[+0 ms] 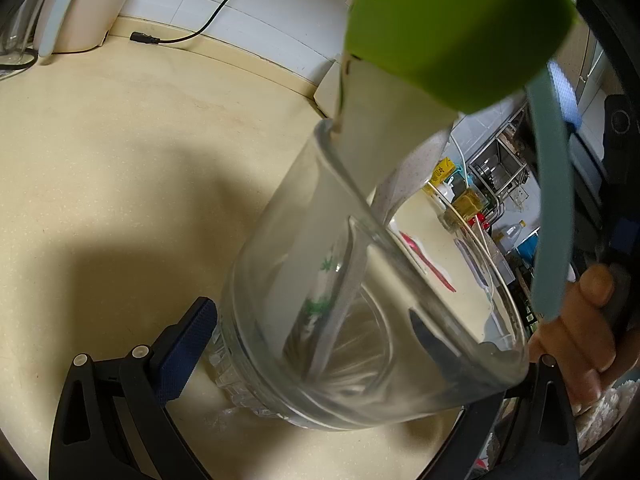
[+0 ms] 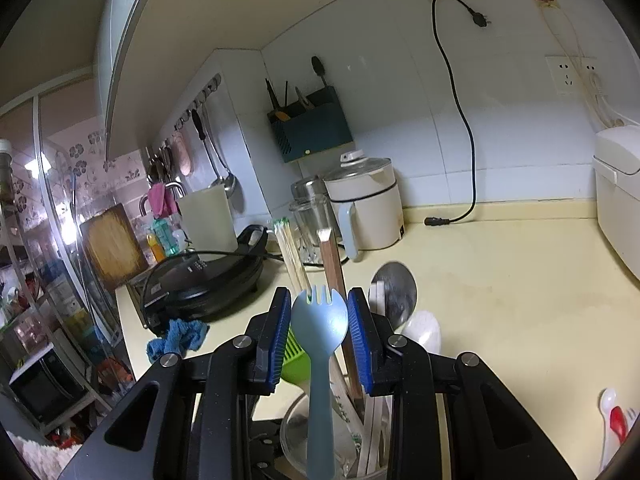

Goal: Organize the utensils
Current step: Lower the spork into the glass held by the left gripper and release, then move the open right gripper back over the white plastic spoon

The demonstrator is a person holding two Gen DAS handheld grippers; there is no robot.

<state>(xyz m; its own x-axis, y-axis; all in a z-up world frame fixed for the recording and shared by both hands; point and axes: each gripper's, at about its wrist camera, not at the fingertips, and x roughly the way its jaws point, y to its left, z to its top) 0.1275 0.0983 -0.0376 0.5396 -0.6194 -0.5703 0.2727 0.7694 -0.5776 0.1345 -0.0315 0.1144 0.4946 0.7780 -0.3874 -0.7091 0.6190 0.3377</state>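
Blue plastic spork [image 2: 319,320], clamped head-up in my right gripper [image 2: 319,320]: I'm lowering it handle-first into the clear glass jar [image 1: 360,300], which my left gripper [image 1: 340,344] is gripping.

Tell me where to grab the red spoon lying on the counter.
Grip the red spoon by its handle, coming straight down from above with the jaws set across its narrow width. It lies flat on the counter, close beside a white spoon, so a sideways approach would likely nudge that one.
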